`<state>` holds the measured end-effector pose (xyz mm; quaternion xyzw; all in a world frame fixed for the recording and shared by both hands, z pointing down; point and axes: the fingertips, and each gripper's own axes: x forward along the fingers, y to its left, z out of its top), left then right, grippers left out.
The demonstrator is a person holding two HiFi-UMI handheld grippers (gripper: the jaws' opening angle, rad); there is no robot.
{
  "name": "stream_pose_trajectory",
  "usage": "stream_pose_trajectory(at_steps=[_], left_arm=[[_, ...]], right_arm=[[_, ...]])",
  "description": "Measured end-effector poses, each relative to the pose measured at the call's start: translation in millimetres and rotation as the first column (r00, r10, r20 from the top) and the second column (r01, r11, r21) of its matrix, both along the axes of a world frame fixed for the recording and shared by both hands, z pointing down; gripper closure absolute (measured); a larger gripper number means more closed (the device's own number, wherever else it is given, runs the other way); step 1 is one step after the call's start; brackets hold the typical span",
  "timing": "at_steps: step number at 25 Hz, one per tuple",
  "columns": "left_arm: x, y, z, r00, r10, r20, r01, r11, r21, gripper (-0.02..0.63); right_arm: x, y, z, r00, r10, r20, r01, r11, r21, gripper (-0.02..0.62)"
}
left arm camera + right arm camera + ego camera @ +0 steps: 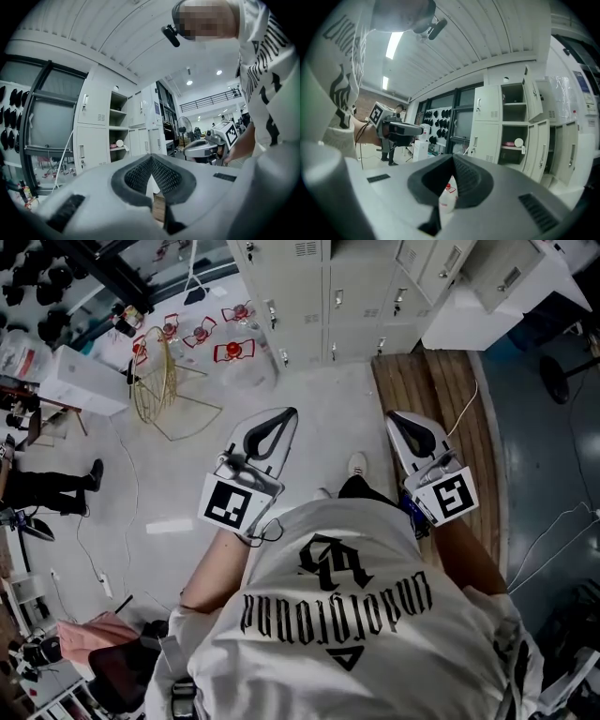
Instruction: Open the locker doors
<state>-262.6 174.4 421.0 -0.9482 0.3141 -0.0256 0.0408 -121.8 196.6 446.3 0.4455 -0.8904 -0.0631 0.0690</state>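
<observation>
— Grey-white lockers (pixel 319 296) are seen at the top of the head view, ahead of the person. Are any of them found open?

— Two compartments, one above the other, are shown open in the right gripper view, with their doors (pixel 534 101) swung out to the right. A white round object (pixel 518 142) is kept on the shelf of the lower one. The neighbouring doors on the left are shut.

— How are the grippers held?

— Both are held level and pointed toward the lockers, well apart from them. The left gripper (pixel 287 414) is clenched, its pads pressed tip to tip, and nothing is gripped. The right gripper (pixel 395 416) is closed the same way, with nothing caught between its jaws.

— What is glimpsed through the slit below the right pads?

— A white bottle with a red cap (pixel 446 197) is seen there, farther off and untouched.

— And what is found around them?

— A wooden platform (pixel 441 418) is laid from the foot of the lockers down the right side, below the right gripper. A gold wire frame (pixel 164 395) is left on the floor at the left, with red-trimmed items (pixel 234 350) just beside it. A white shirt with black print (pixel 356 615) is worn by the person.
</observation>
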Motion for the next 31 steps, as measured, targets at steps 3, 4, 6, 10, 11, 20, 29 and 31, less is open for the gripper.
stream_pose_trajectory(at_steps=[3,4,6,10,11,20,29,31], left_arm=[[-10.1,7.4,1.4,1.0,-0.021,-0.022,0.021,1.0,-0.02,0.6],[-12.9,9.1,1.6,0.999,-0.027,-0.026,0.026,0.999,-0.021,0.6],[-15.5,12.3,2.1,0.999,-0.028,-0.023,0.027,0.999,-0.017,0.6],[-17.8,18.5,2.5,0.999,-0.03,-0.017,0.029,0.999,-0.016,0.6],[-17.9,18.7,1.6,0.999,-0.031,-0.018,0.031,0.999,-0.013,0.6],[-11.0,24.9,-2.1,1.0,-0.015,-0.018,0.015,1.0,0.004,0.6],[-6.6,22.4,-0.3,1.0,-0.003,-0.018,0.003,1.0,-0.004,0.6],[-6.2,22.3,2.5,1.0,-0.002,-0.017,0.002,1.0,-0.007,0.6]], right_arm=[[2.0,7.8,2.5,1.0,0.015,0.001,-0.015,1.0,0.004,0.591],[2.9,9.7,1.6,1.0,0.019,0.003,-0.019,1.0,0.008,0.591],[4.0,13.3,-1.6,1.0,0.027,0.012,-0.027,1.0,0.014,0.592],[3.7,21.5,-4.4,0.999,0.031,0.023,-0.031,0.999,0.021,0.591],[4.2,22.1,-4.3,0.999,0.03,0.023,-0.03,0.999,0.022,0.591],[5.8,28.3,-7.1,0.999,0.031,0.017,-0.031,0.999,0.01,0.591],[11.7,26.4,-6.3,0.999,0.042,0.021,-0.043,0.999,0.017,0.591],[12.3,26.4,-3.9,0.999,0.043,0.023,-0.044,0.999,0.013,0.592]])
